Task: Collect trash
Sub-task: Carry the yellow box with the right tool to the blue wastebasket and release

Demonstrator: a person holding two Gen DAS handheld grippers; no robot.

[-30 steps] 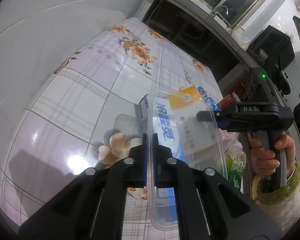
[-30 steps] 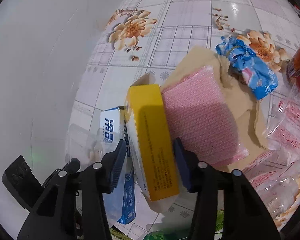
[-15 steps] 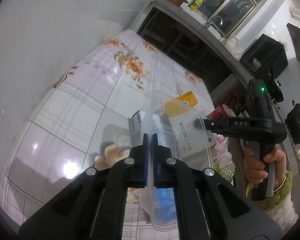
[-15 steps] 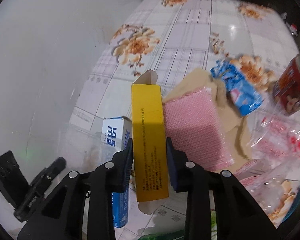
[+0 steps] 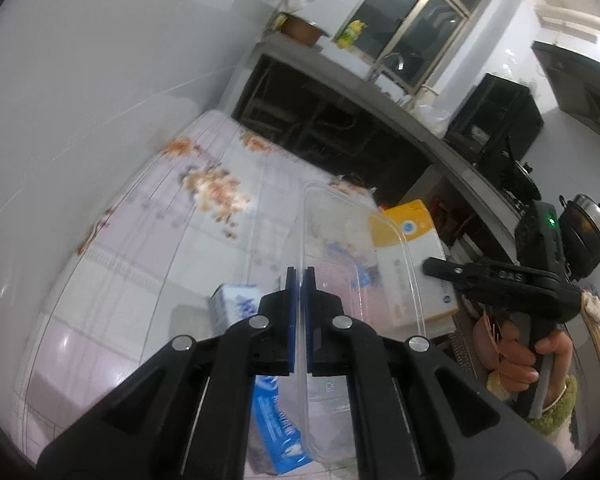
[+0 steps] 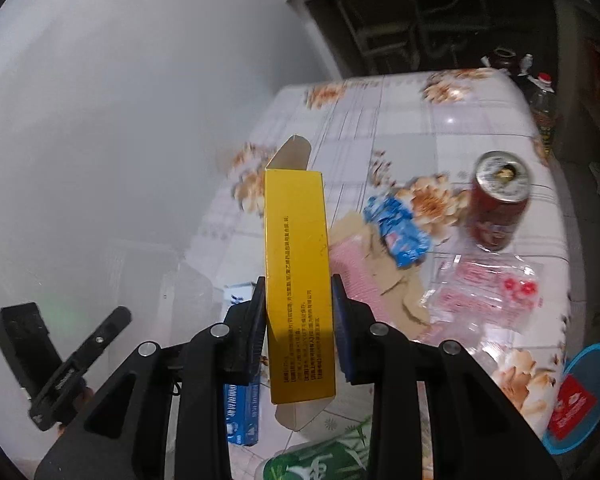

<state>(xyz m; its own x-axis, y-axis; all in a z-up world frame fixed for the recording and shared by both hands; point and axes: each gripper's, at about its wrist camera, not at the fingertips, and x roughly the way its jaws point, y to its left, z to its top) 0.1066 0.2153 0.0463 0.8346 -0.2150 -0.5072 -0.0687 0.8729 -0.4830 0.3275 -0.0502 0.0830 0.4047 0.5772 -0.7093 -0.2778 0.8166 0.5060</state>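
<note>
We are pinching the rim of a clear plastic container [image 5: 356, 264] with the left gripper [image 5: 299, 280], pads pressed together on it. Our right gripper [image 6: 299, 312] is clamping a yellow carton [image 6: 298, 280], above the floral tablecloth [image 6: 432, 120]. A blue box [image 6: 240, 408] is lying on the tablecloth beneath the carton.

This is a home kitchen. A long grey counter [image 5: 380, 96] has a metal tap [image 5: 392, 62], a silver cooking pot [image 5: 588, 228] sits nearby, and the table wears a flowery plastic cloth [image 6: 420, 120].
</note>
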